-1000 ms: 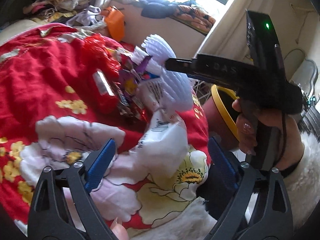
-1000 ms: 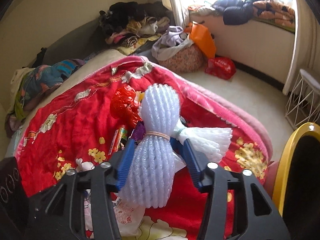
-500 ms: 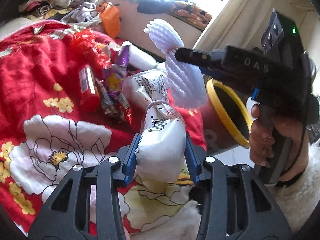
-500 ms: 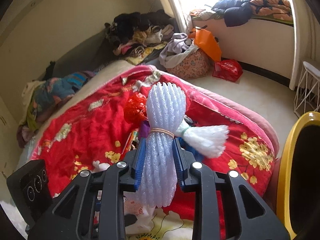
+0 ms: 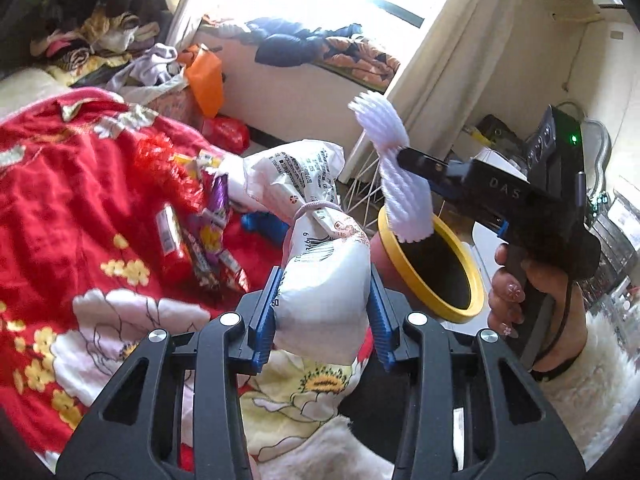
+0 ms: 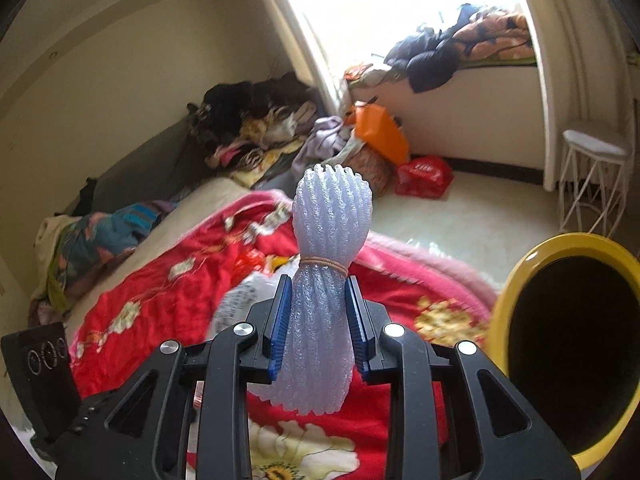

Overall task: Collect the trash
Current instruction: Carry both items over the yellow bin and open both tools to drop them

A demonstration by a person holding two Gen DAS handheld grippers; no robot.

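My left gripper (image 5: 323, 312) is shut on a white printed plastic bag (image 5: 320, 280) tied with a band, held above the red floral blanket (image 5: 72, 208). My right gripper (image 6: 318, 328) is shut on a bundle of white foam netting (image 6: 326, 280) bound by a rubber band; the bundle also shows in the left wrist view (image 5: 404, 192), above the yellow-rimmed bin (image 5: 436, 264). The bin sits at the right in the right wrist view (image 6: 568, 344). Red and purple wrappers (image 5: 200, 232) lie on the blanket.
Piles of clothes (image 6: 256, 128) lie at the far wall. An orange bag (image 6: 380, 132) and a red bag (image 6: 424, 172) sit on the floor by the window ledge. A white wire stool (image 6: 592, 184) stands right of them.
My left gripper closed on the white bag and lifted it off the blanket. My right gripper closed on the foam netting and carried it up and right, toward the bin.
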